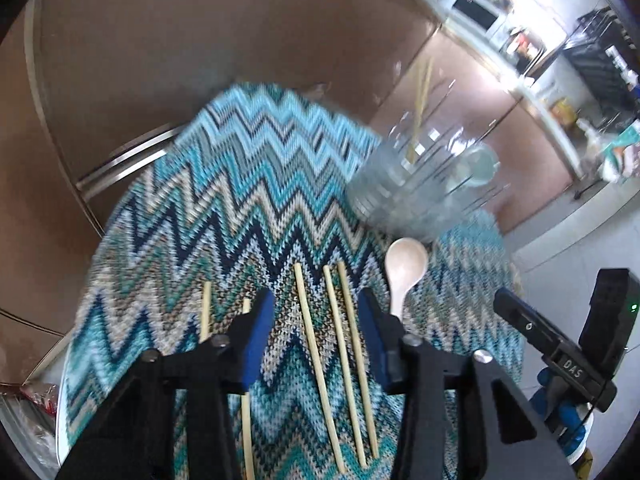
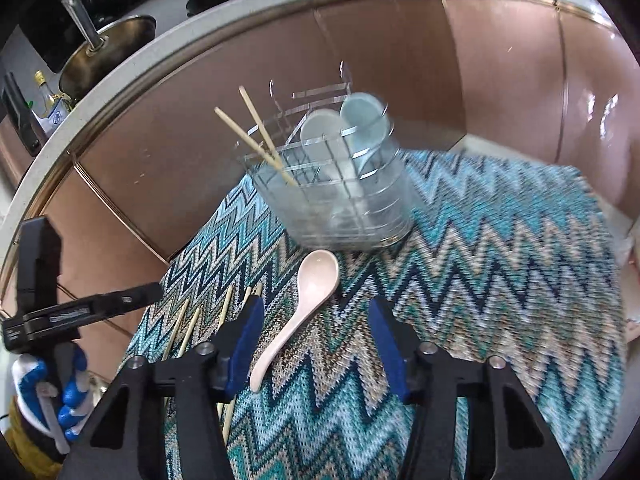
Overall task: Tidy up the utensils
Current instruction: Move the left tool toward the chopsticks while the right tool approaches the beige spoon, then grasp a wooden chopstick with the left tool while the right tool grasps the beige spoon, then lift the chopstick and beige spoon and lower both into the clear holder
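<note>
Several bamboo chopsticks (image 1: 316, 356) lie on a blue zigzag mat (image 1: 240, 200). My left gripper (image 1: 316, 320) is open and empty above three of them. A pink spoon (image 1: 404, 272) lies right of them, before a clear divided holder (image 1: 424, 188). In the right wrist view my right gripper (image 2: 316, 328) is open and empty over the pink spoon (image 2: 300, 308). The holder (image 2: 340, 184) stands beyond it with two chopsticks (image 2: 260, 136) and two pale spoons (image 2: 344, 128) inside. More chopsticks (image 2: 188, 328) lie at the left.
Brown cabinet fronts (image 2: 400, 60) rise behind the mat. A counter with a steel pot (image 2: 104, 52) and a bottle (image 2: 52, 104) is at upper left. The other gripper (image 2: 60, 312) is at the left edge. Shelves (image 1: 540, 48) are far right.
</note>
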`<state>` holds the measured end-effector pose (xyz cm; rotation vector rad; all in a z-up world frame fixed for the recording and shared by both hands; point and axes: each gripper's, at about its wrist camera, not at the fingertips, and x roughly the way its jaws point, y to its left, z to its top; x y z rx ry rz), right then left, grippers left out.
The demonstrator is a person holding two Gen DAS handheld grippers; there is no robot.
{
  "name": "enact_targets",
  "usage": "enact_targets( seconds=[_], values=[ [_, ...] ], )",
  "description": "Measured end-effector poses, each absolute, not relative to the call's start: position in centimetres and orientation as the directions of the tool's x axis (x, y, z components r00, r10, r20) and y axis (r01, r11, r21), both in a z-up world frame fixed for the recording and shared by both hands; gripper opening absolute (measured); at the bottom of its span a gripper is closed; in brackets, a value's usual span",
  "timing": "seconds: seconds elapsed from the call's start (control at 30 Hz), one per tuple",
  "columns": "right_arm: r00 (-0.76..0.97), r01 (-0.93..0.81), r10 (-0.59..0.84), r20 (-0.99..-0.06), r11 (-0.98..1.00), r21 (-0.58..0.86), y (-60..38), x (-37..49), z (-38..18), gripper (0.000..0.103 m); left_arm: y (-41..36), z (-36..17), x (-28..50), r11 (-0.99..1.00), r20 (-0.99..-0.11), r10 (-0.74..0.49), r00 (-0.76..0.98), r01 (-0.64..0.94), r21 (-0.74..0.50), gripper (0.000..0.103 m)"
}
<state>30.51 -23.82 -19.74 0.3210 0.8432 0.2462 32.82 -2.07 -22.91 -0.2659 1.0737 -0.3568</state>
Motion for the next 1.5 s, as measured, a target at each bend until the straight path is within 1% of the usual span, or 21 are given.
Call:
enact_targets(
  seconds=[0.03, 0.1, 0.3, 0.43, 0.73, 0.87, 0.9, 1.1, 1.27, 1.33, 1.5],
  values=[
    [0.627, -0.093, 0.356, -0.693, 0.917, 0.387, -23.8, 31.2, -20.3, 0.047, -2.6, -23.6, 33.6, 0.913, -0.821, -0.407, 0.402, 0.154, -0.377, 0.037],
    [0.611, -0.099, 0.370, -0.699, 0.913, 0.397, -23.8, 32.1, -20.8, 0.042, -3.1, -24.8, 34.5, 0.914, -0.838, -0.406, 0.364, 0.142, -0.381, 0.031],
    [0.564, -0.125, 0.427, -0.707, 0.890, 0.439, -23.7, 34.9, -22.6, 0.035, -4.4, -27.1, 36.6, 0.928, -0.882, -0.373, 0.289, 0.127, -0.351, 0.018],
    [0.536, -0.121, 0.461, -0.707, 0.871, 0.475, -24.0, 36.9, -23.9, 0.030, -4.7, -27.5, 37.3, 0.936, -0.896, -0.350, 0.272, 0.127, -0.328, 0.017],
    [0.483, -0.137, 0.484, -0.730, 0.865, 0.483, -23.6, 39.6, -26.0, 0.022, -4.9, -28.9, 39.3, 0.948, -0.919, -0.318, 0.232, 0.111, -0.300, 0.009],
    [0.460, -0.147, 0.496, -0.737, 0.861, 0.487, -23.3, 40.5, -27.0, 0.010, -5.8, -29.6, 39.9, 0.953, -0.925, -0.302, 0.230, 0.110, -0.283, 0.007],
    [0.456, -0.151, 0.494, -0.741, 0.863, 0.483, -23.1, 40.7, -27.3, 0.008, -6.0, -29.7, 39.9, 0.953, -0.925, -0.299, 0.233, 0.111, -0.280, 0.006],
    [0.471, -0.180, 0.477, -0.742, 0.876, 0.448, -22.7, 40.0, -27.0, 0.007, -6.8, -30.0, 39.6, 0.954, -0.915, -0.298, 0.270, 0.108, -0.279, 0.006],
    [0.523, -0.195, 0.439, -0.731, 0.896, 0.399, -22.9, 38.0, -25.1, 0.007, -5.8, -28.3, 37.1, 0.957, -0.892, -0.291, 0.347, 0.101, -0.272, 0.005],
    [0.552, -0.195, 0.425, -0.717, 0.902, 0.385, -23.0, 36.9, -24.1, 0.007, -5.3, -27.3, 36.3, 0.949, -0.867, -0.315, 0.387, 0.108, -0.296, 0.005],
    [0.623, -0.191, 0.379, -0.685, 0.922, 0.336, -23.0, 33.9, -21.5, 0.007, -4.0, -23.7, 33.2, 0.940, -0.798, -0.339, 0.498, 0.152, -0.305, 0.005]
  ],
)
